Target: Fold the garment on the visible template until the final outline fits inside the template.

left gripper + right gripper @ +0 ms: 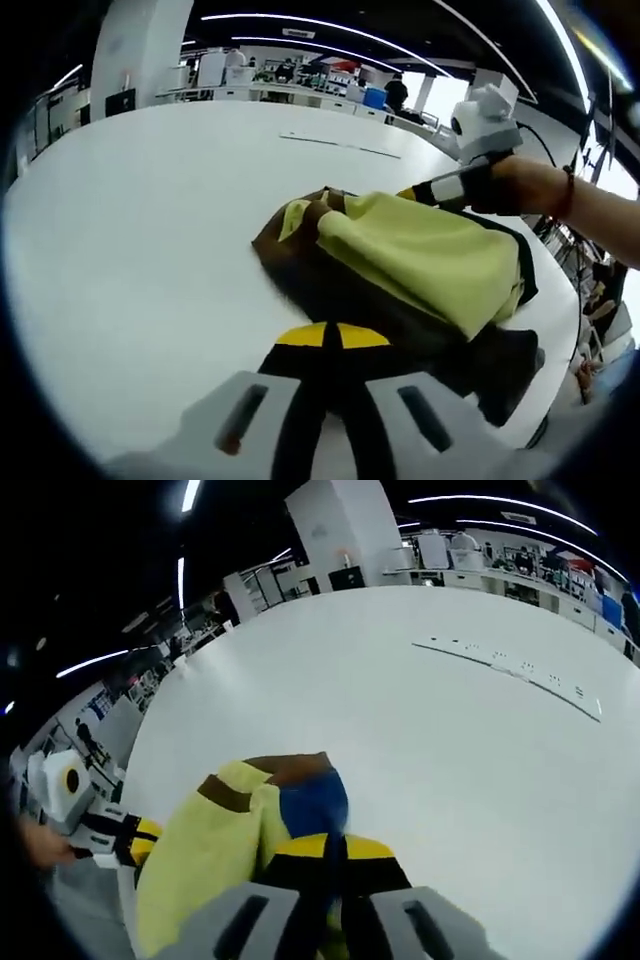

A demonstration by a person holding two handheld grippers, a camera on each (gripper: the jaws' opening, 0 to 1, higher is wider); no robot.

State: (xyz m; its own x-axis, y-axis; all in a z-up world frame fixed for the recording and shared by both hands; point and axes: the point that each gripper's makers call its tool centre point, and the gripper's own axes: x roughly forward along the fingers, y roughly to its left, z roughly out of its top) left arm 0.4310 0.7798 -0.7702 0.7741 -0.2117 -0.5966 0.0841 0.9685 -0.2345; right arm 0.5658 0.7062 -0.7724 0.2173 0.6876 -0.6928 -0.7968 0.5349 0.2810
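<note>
My left gripper (330, 400) is clamped on the garment (400, 270), bunched mid-table (150, 250). My right gripper (330, 900) pinches its yellow-green fabric too. A thin template line (510, 670) lies well apart beyond. Desks (300, 85) crowd the background.

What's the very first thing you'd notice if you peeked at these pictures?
The bright yellow-green and brown garment, bunched in a heap on the big white table. Next, the right hand-held gripper reaching in at the garment's far edge, with a person's hand behind it.
</note>
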